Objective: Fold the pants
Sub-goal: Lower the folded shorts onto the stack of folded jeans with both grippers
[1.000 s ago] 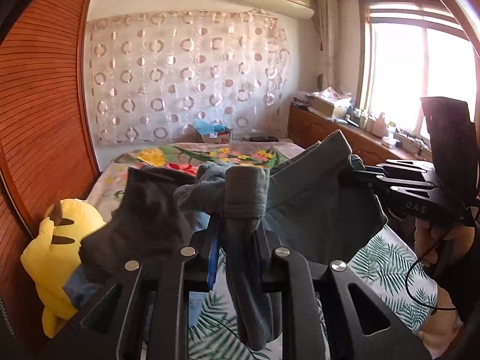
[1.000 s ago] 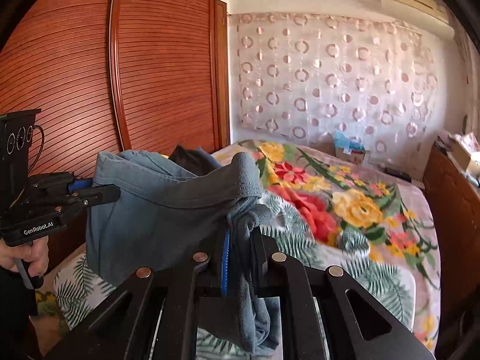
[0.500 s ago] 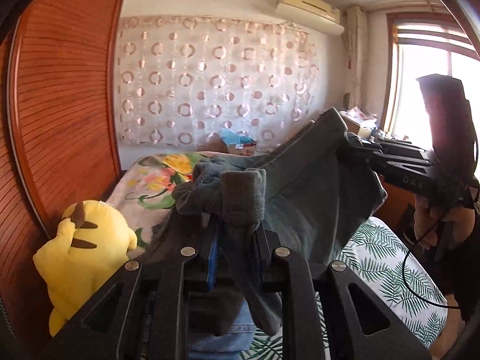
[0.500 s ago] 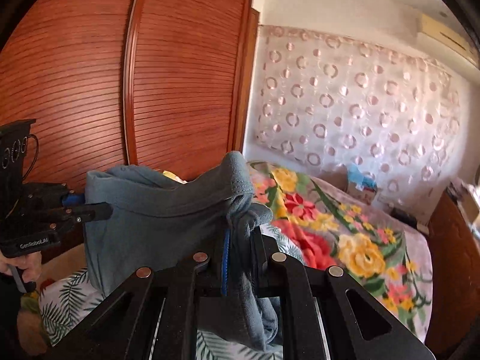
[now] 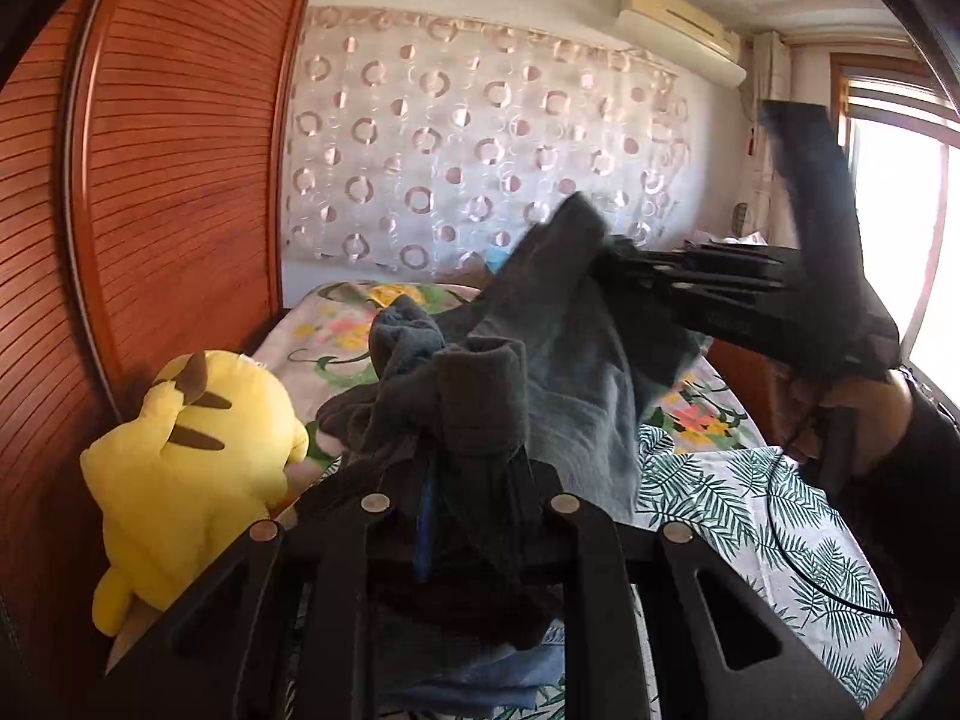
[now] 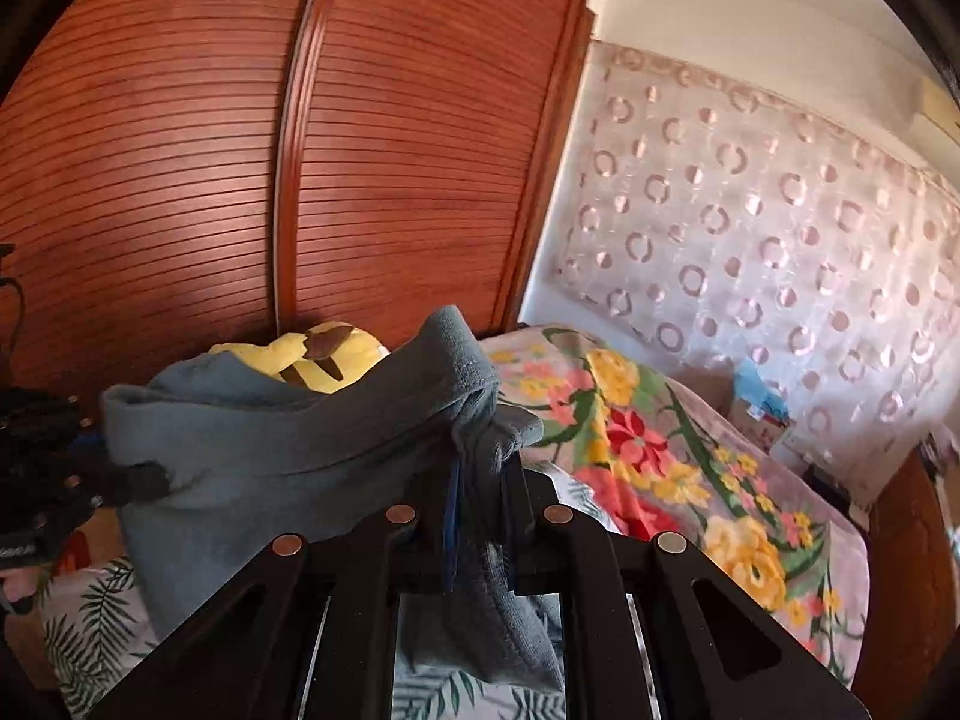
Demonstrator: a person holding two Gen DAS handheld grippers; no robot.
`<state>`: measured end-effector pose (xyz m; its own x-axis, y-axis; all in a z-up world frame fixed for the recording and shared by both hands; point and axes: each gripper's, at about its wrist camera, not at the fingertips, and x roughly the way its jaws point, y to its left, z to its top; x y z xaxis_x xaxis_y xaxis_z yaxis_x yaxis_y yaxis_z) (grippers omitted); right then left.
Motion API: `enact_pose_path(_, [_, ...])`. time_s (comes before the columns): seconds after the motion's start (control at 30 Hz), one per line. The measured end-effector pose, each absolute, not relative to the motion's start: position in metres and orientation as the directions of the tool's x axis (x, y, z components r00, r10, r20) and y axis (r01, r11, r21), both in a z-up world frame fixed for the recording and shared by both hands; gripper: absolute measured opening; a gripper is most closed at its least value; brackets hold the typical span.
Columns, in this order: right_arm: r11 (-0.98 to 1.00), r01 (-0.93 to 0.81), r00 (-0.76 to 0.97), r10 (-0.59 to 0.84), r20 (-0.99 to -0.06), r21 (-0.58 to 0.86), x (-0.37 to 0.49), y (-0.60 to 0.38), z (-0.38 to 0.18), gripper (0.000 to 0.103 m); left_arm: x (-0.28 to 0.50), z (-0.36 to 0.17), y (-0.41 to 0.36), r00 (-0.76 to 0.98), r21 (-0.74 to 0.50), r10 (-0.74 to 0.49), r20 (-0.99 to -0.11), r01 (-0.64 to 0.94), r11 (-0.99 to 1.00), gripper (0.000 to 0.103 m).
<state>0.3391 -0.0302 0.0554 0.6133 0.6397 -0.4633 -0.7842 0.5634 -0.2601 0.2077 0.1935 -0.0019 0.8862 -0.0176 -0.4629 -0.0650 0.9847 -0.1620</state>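
Note:
Grey-blue pants (image 5: 558,372) hang in the air over the bed, stretched between both grippers. My left gripper (image 5: 474,468) is shut on a bunched dark-grey edge of the pants at the bottom middle of the left wrist view. The right gripper (image 5: 606,264) shows there at the upper right, clamped on the other corner. In the right wrist view my right gripper (image 6: 480,480) is shut on a gathered fold of the pants (image 6: 288,456), and the left gripper (image 6: 144,480) grips the cloth at the far left. The lower part of the pants is hidden behind the gripper bodies.
A bed with a leaf-print sheet (image 5: 738,510) and a floral blanket (image 6: 660,456) lies below. A yellow plush toy (image 5: 192,450) sits against the wooden slatted wardrobe (image 6: 240,180). A patterned curtain (image 5: 480,150) covers the far wall. A person's hand (image 5: 858,414) holds the right gripper.
Both grippers have swung left with the pants held between them, so the wardrobe and plush toy now fill more of each view. The grips on the cloth are unchanged.

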Motion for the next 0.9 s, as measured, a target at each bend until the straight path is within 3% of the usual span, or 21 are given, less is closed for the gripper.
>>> enact_pose_path(0.47, [0.533,-0.826,0.523,0.604,-0.601,-0.183,0.411,0.018,0.029,0.012,0.215,-0.034,0.211,0.832,-0.157,0.042,-0.553,-0.153,0.976,0.02])
enact_pose_path(0.57, [0.534,-0.832,0.505,0.614,-0.606,-0.151,0.421,0.018,0.04,0.021,0.213,-0.034,0.211,0.829,-0.163,0.04,-0.558,-0.157,0.974,0.02])
enact_pose_path(0.67, [0.552,-0.829,0.489,0.639,-0.594,-0.088,0.43,0.008,0.052,0.037,0.211,-0.033,0.212,0.827,-0.171,0.032,-0.561,-0.154,0.973,0.021])
enact_pose_path(0.8, [0.59,-0.806,0.51,0.654,-0.559,-0.045,0.431,-0.019,0.06,0.039,0.207,-0.028,0.213,0.829,-0.17,0.033,-0.558,-0.153,0.974,0.025])
enact_pose_path(0.9, [0.597,-0.801,0.516,0.669,-0.535,-0.026,0.421,-0.042,0.062,0.039,0.203,-0.024,0.213,0.834,-0.151,0.055,-0.548,-0.163,0.975,0.037])
